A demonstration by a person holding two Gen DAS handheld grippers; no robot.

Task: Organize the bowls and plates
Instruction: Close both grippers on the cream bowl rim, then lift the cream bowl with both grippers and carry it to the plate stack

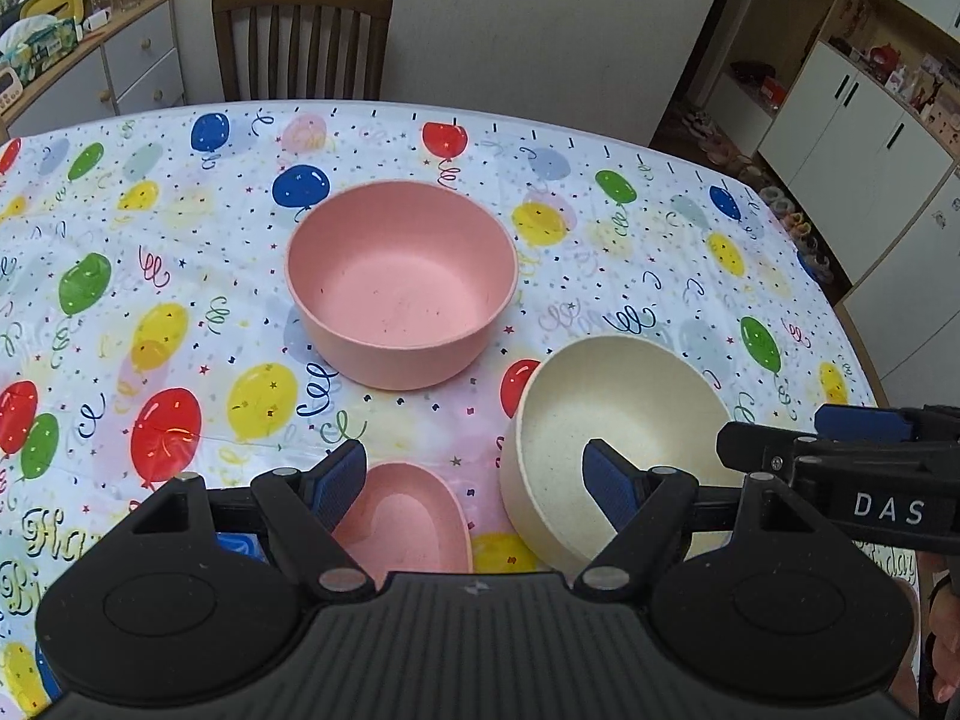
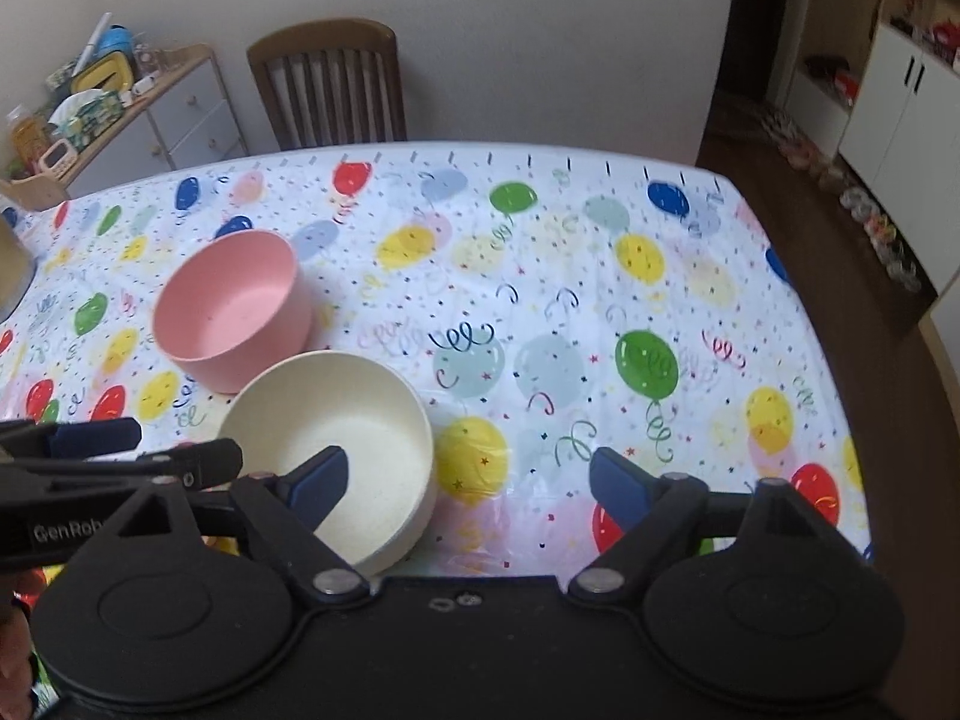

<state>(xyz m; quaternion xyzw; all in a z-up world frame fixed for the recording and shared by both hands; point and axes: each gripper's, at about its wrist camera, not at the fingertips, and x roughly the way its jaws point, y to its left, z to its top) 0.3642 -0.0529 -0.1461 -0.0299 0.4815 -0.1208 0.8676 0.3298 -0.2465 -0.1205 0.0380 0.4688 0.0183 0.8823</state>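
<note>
A large pink bowl (image 1: pixel 401 283) stands upright mid-table; it also shows in the right wrist view (image 2: pixel 234 312). A cream bowl (image 1: pixel 618 438) sits near the front, beside it (image 2: pixel 336 450). A small pink dish (image 1: pixel 408 519) lies under my left gripper (image 1: pixel 477 483), which is open and empty; its right fingertip hangs over the cream bowl. My right gripper (image 2: pixel 468 480) is open and empty; its left fingertip hangs over the cream bowl's inside and its right one over bare cloth. The right gripper shows from the side in the left wrist view (image 1: pixel 780 441).
The table has a balloon-print cloth (image 2: pixel 600 300). A wooden chair (image 1: pixel 303 36) stands at the far edge. A sideboard (image 1: pixel 90 60) with clutter is at the back left. White cabinets (image 1: pixel 870 138) and floor are to the right.
</note>
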